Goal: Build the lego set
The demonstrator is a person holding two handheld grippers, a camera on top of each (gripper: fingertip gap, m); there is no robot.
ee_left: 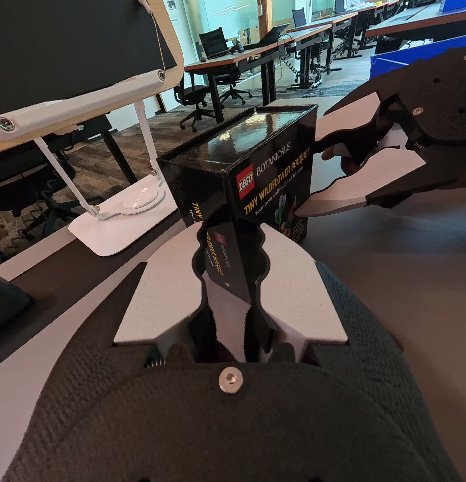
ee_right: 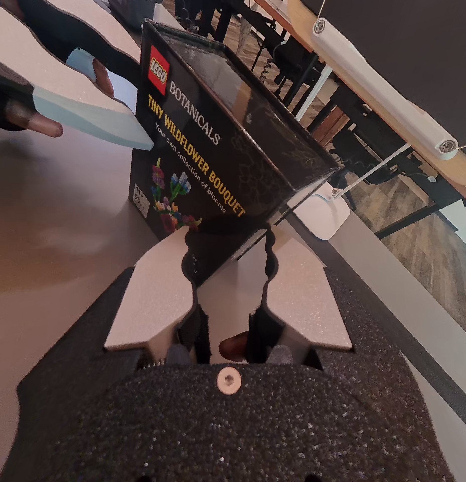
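A black Lego box (ee_left: pixel 273 167) with a flower picture stands upright on the grey table (ee_left: pixel 383 287). My left gripper (ee_left: pixel 231 229) is shut on the box's near vertical edge, low down, one finger on each side. My right gripper (ee_left: pixel 308 170) comes in from the right and straddles the box's right edge, one finger on the front face and one behind. In the right wrist view the box (ee_right: pixel 200 156) sits between the right gripper's (ee_right: pixel 228 229) fingers. The left gripper (ee_right: pixel 140 99) shows on its far left edge.
A white stand (ee_left: pixel 117 229) with a flat base sits left of the box and carries a black panel (ee_left: pixel 70 52) overhead. A blue bin (ee_left: pixel 399 60) is at the back right. The table edge runs just behind the box, with office desks and chairs beyond.
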